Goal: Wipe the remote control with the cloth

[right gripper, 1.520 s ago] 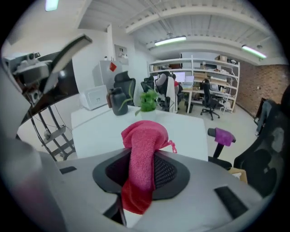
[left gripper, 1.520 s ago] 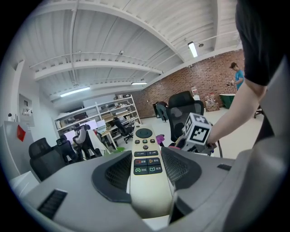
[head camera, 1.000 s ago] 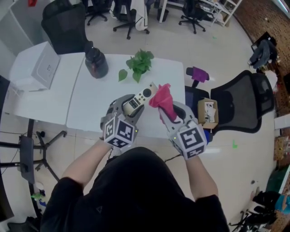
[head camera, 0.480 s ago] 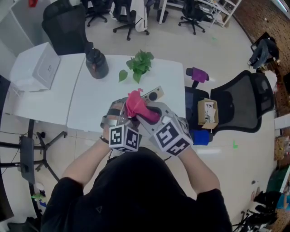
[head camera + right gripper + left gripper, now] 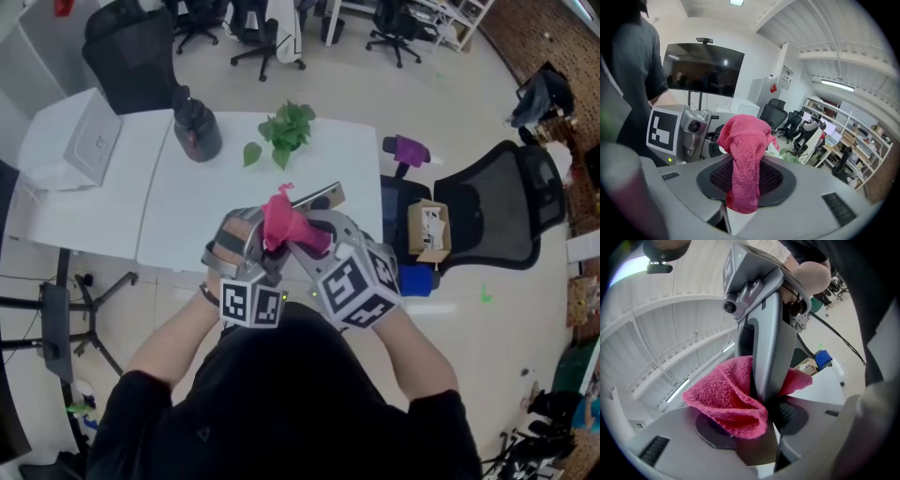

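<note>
White table (image 5: 187,211) carries plant (image 5: 286,131), dark jug (image 5: 197,131); cloth (image 5: 281,223) partly covers remote control (image 5: 317,198).

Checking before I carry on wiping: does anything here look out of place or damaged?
Nothing stands out. The cloth in the right gripper covers part of the remote control held by the left gripper; plant and jug stand upright.

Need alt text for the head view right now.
Right tongs hold a pink cloth over the remote control gripped by the left tongs, above a white table. A leafy plant and dark jug stand farther back.
</note>
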Demonstrator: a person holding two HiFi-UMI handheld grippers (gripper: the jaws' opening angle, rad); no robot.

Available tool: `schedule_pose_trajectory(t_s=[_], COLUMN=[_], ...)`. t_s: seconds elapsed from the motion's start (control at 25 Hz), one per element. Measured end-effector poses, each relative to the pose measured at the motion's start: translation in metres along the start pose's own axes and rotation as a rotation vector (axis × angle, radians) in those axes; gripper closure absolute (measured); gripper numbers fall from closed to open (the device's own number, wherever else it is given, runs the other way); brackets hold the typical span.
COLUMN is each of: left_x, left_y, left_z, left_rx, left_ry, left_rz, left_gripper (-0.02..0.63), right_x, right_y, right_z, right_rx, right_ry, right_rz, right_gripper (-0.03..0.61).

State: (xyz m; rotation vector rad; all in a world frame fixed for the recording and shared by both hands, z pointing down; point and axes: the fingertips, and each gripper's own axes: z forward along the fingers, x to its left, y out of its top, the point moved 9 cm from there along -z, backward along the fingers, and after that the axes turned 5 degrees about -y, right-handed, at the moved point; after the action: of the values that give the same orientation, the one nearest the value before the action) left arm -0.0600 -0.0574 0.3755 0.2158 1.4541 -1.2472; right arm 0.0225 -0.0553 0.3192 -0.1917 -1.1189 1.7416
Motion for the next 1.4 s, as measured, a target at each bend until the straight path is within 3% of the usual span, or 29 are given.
schedule_pose_trajectory(t_s=[0.24, 0.76, 1.0, 1.12, 1.28, 1.4], left_x=[-0.001, -0.002, 0.001, 0.0, -0.005, -0.007], left_y=[0.006, 0.003, 0.001, 0.005, 0.01, 0.012], left_z=[-0.002, -0.007, -0.002, -0.001, -0.004, -0.009], left_rx=[-0.025, -0.024, -0.007, -0.009, -0.029, -0.048], left_ry=[0.004, -0.015, -0.039, -0.048, -0.044, -0.037], left_rz=[-0.002, -0.051, -0.119, -0.106, -0.05, -0.029], left_gripper=[0.403, 0.403, 0.403, 0.403, 0.403, 0.403], right_x=[-0.008, -0.06, -0.018, 0.001, 0.008, 0.0], right_y=[-0.012, -0.041, -0.014, -0.006, -0.007, -0.015], right_z=[-0.01, -0.041, -0.033, -0.021, -0.014, -0.018], right_rx=[-0.001, 0.02, -0.051, -0.045, -0.021, -0.01], right_ry=[-0.087, -0.329, -0.17, -0.096, -0.061, -0.087], right_rz=[-0.037, 0.082, -0.03, -0.044, -0.028, -0.016], right_gripper=[0.469, 0.471, 0.469, 0.469, 0.469, 0.469])
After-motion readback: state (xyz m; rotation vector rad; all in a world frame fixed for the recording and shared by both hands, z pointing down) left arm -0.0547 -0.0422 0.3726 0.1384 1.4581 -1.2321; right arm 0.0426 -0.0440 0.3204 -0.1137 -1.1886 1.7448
